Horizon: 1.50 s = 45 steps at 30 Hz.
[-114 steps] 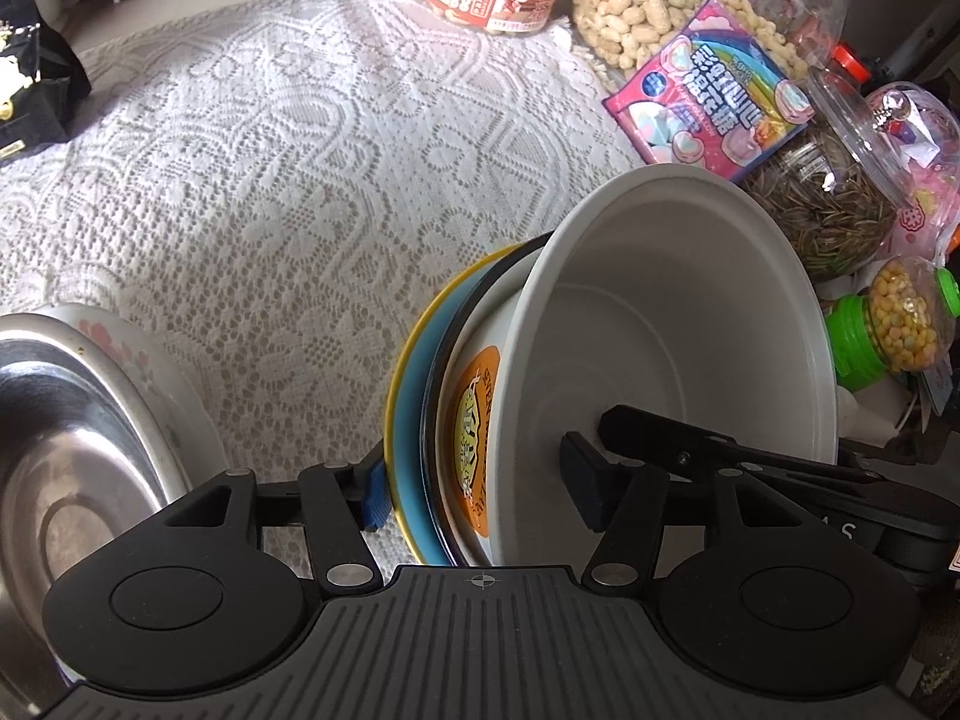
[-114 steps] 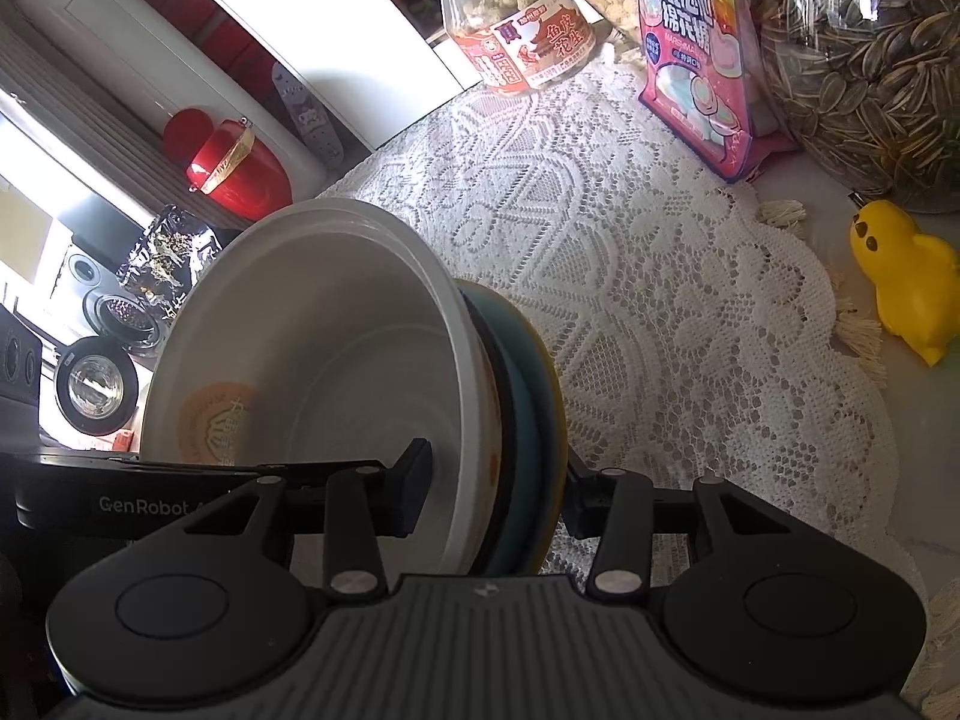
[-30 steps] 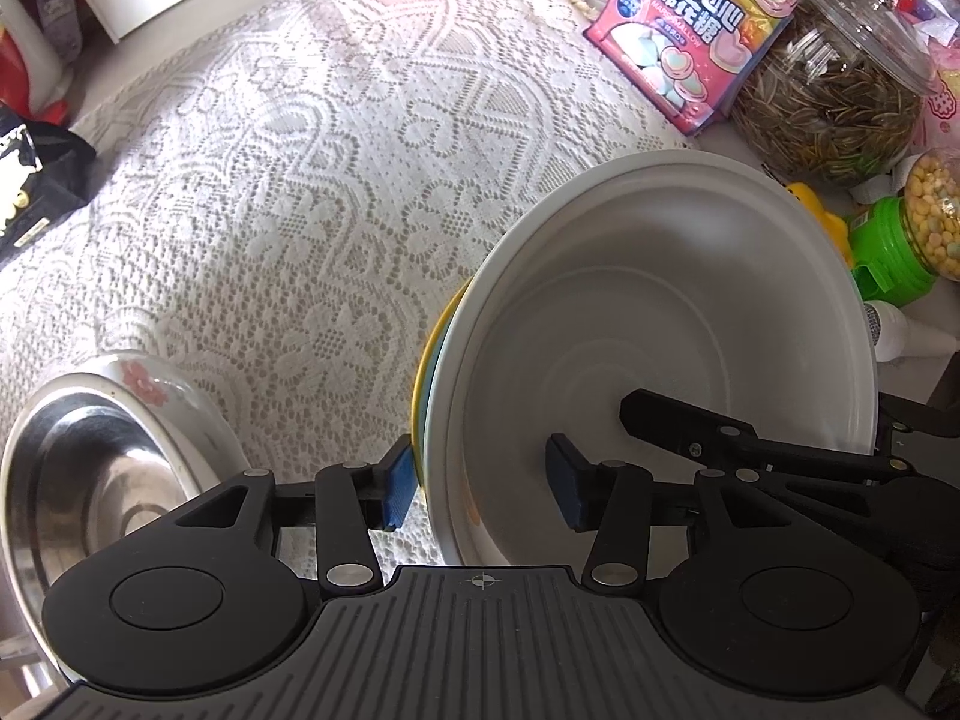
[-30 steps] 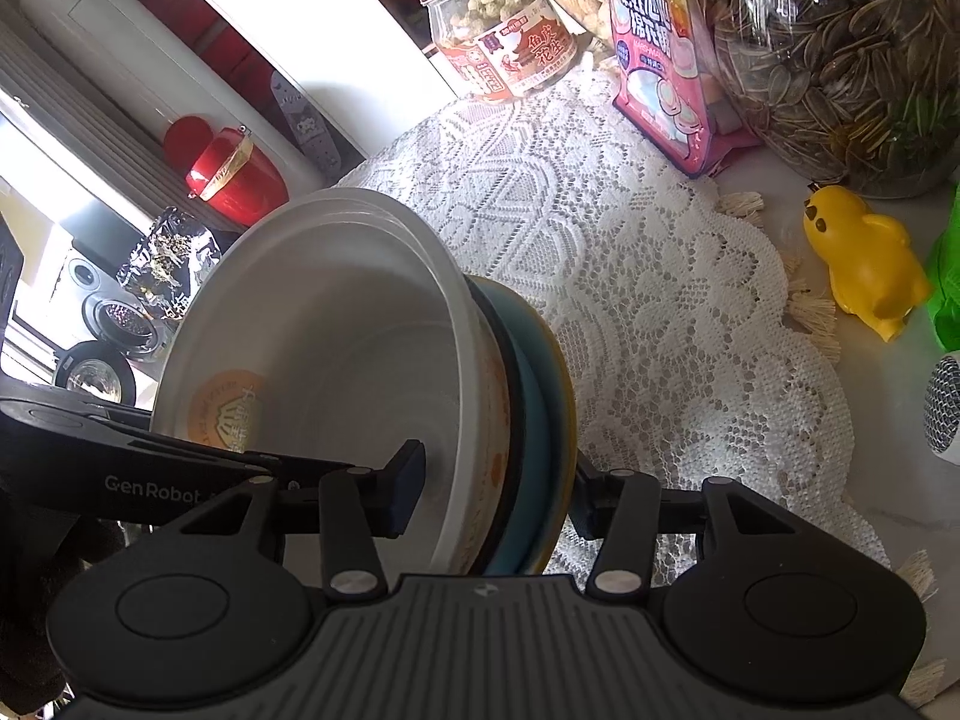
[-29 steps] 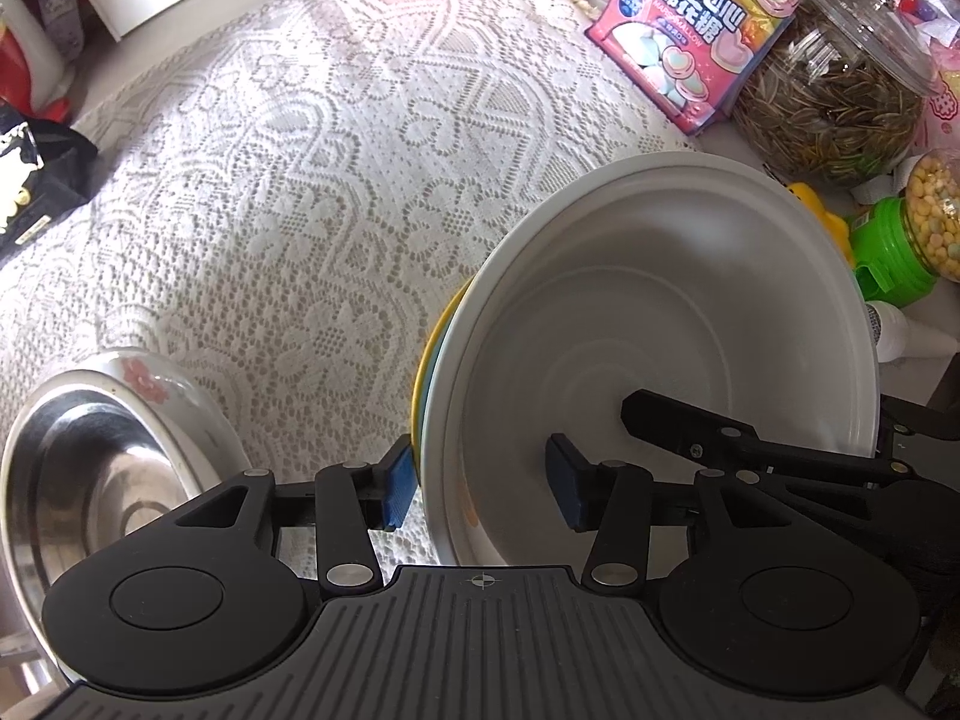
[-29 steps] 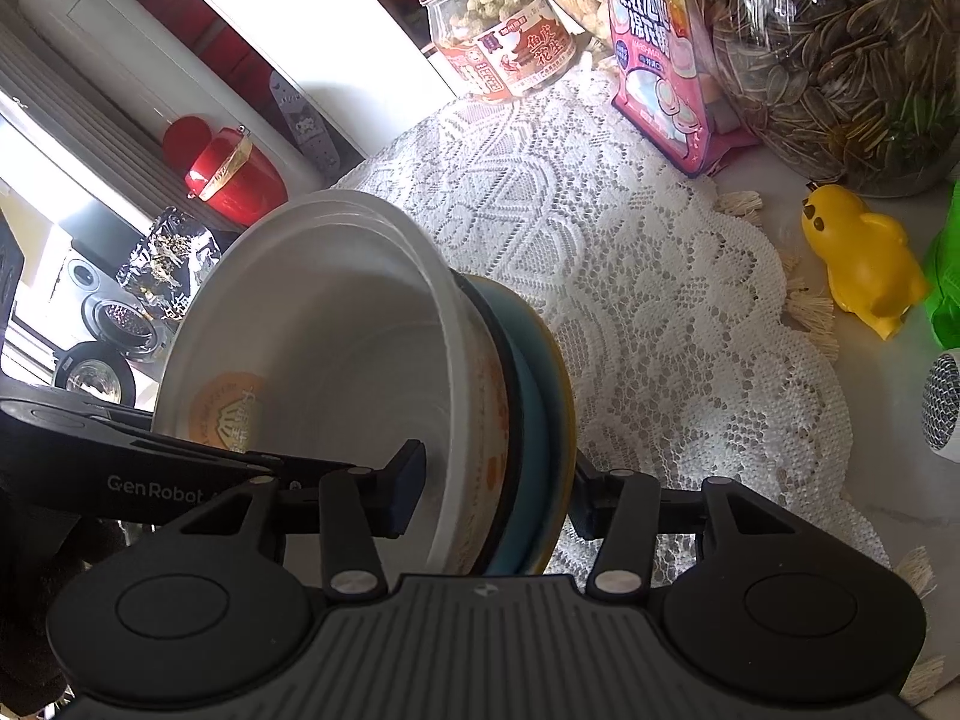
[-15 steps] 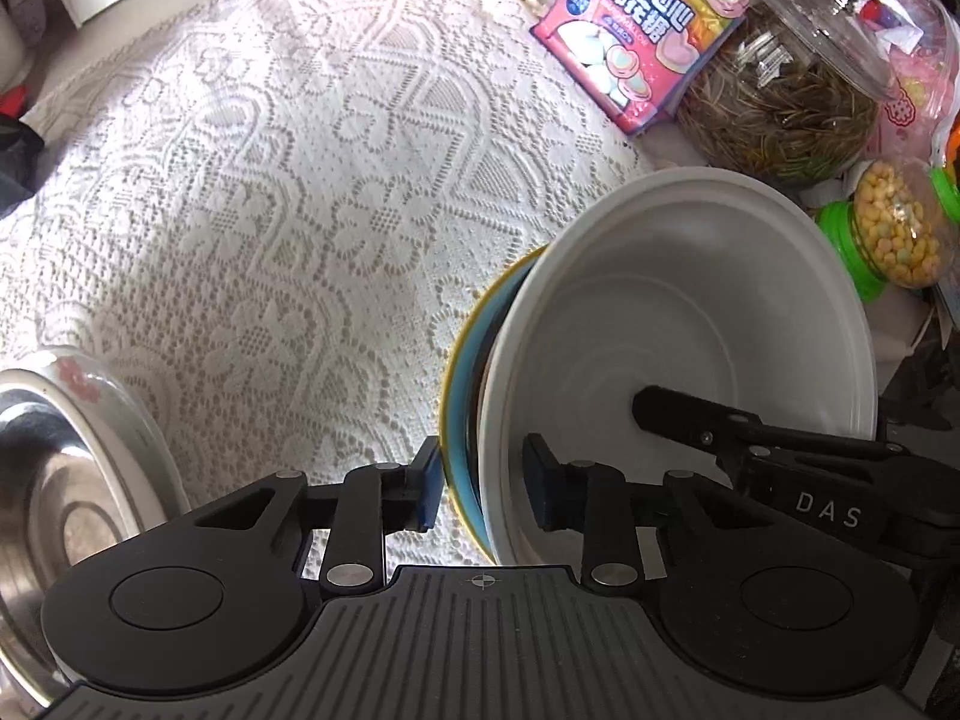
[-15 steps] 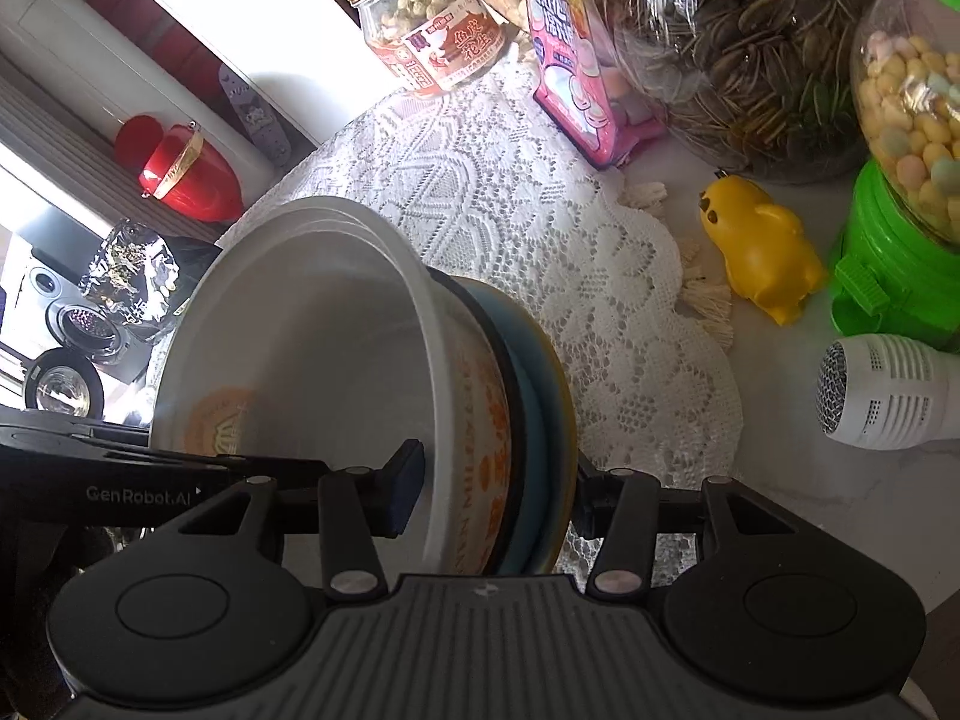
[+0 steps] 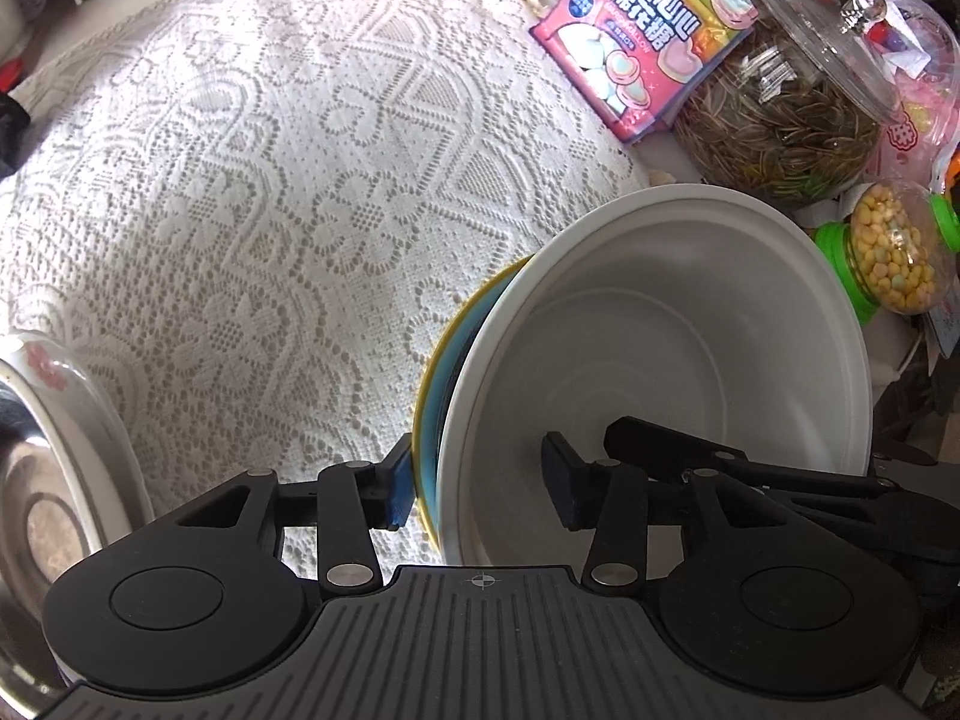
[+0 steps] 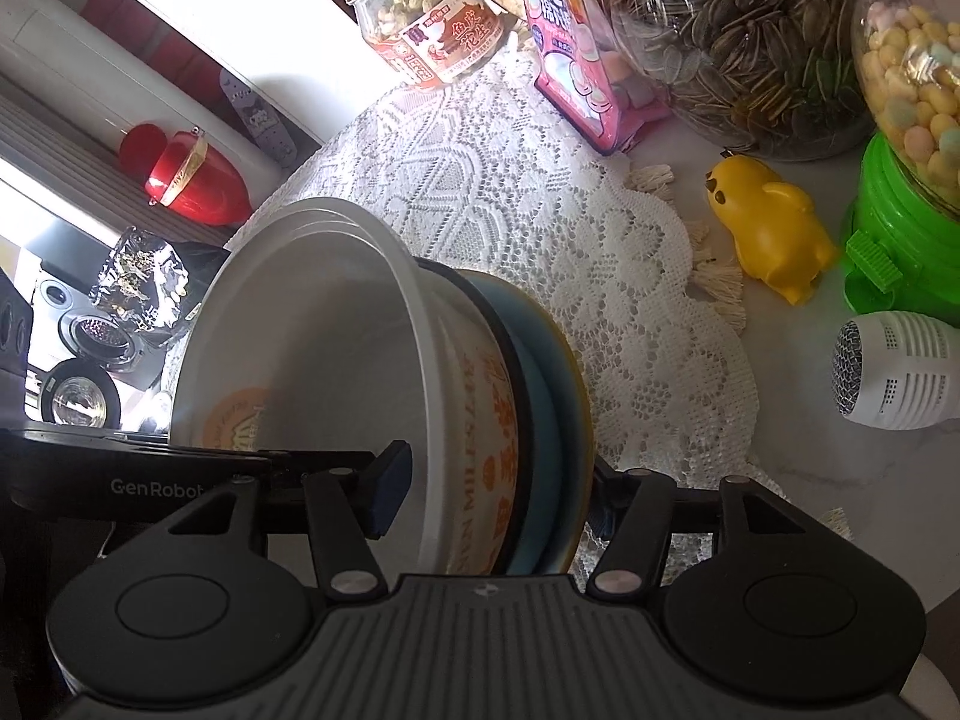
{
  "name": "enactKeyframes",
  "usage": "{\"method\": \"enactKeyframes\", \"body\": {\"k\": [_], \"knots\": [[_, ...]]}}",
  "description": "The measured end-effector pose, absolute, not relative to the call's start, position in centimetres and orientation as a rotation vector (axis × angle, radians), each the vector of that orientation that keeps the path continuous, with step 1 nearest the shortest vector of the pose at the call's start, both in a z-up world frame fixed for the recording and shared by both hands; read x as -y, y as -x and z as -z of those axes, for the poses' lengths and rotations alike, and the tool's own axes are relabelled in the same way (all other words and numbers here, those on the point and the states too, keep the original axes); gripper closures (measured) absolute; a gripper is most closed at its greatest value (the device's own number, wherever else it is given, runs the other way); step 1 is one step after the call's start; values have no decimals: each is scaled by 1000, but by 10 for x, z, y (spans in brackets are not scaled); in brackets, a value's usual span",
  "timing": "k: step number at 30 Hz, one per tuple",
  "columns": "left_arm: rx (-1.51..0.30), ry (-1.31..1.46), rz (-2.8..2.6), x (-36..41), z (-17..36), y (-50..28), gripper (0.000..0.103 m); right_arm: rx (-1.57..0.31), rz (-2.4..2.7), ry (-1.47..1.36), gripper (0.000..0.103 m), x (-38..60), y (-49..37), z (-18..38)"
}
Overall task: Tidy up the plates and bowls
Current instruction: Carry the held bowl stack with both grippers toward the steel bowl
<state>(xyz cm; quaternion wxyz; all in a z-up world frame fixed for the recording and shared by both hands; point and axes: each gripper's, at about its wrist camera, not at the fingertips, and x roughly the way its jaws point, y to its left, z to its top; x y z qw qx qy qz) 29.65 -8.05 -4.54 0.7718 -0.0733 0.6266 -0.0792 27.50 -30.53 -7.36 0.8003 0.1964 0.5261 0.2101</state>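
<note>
Two grippers, left gripper (image 9: 477, 492) and right gripper (image 10: 495, 495), clamp one tilted stack: white plastic bowl (image 9: 660, 360) over blue, yellow-rimmed plate (image 10: 555, 384), above lace tablecloth (image 9: 270, 180). Uneven pull probably slides bowl toward 3 o'clock jars.

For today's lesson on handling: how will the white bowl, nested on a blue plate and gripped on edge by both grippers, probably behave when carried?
The white bowl looks thin-walled, so probably light and slightly flexible. Its smooth surface may slip against the blue plate. Held on edge, the stack could slide apart if the left gripper or right gripper loosens.
</note>
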Motion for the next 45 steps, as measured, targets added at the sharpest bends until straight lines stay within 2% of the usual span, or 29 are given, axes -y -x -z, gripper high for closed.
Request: {"method": "enactKeyframes", "body": {"k": [7,9,10,27,36,45], "knots": [[-1413,256,262,72,59,-295,46,-1107,-431,-388,50,308,-277,69],[-1417,270,264,73,61,-294,43,-1104,-426,-377,57,309,-277,68],[-1418,269,263,73,62,-294,42,-1109,-425,-375,58,308,-277,68],[-1421,282,260,70,63,-294,42,-1108,-452,-406,56,310,-273,74],[-1378,240,229,73,53,-296,46,-1112,-457,-400,55,308,-272,75],[-1360,248,255,71,56,-299,44,-1116,-459,-410,55,310,-273,76]]}}
